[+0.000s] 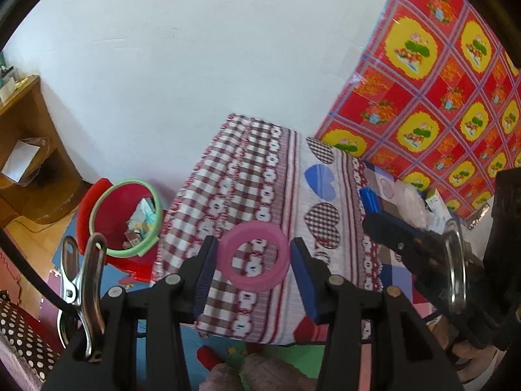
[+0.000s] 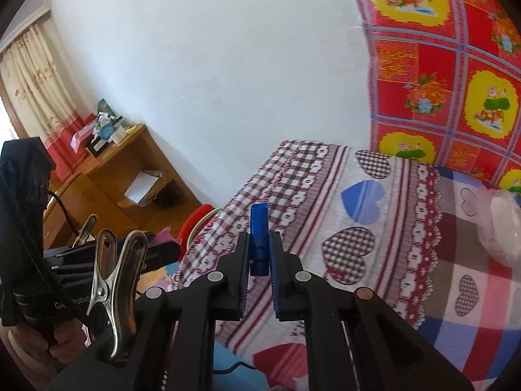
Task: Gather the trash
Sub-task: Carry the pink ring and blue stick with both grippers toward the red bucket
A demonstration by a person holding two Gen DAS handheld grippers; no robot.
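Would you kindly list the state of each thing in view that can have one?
left gripper: open, a pink ring between its fingers, no contact visible
pink ring: over the bed edge; whether held cannot be told
right gripper: shut on blue piece
blue piece: upright, clamped
red bin: open, holds scraps, on the floor beside the bed
clear bag: crumpled on the bed

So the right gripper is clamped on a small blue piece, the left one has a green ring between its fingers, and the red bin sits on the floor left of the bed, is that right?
Not quite: the ring between the left gripper's fingers is pink, as the left wrist view shows; green is the hoop on the red bin. The rest holds: the right gripper is clamped on the blue piece.
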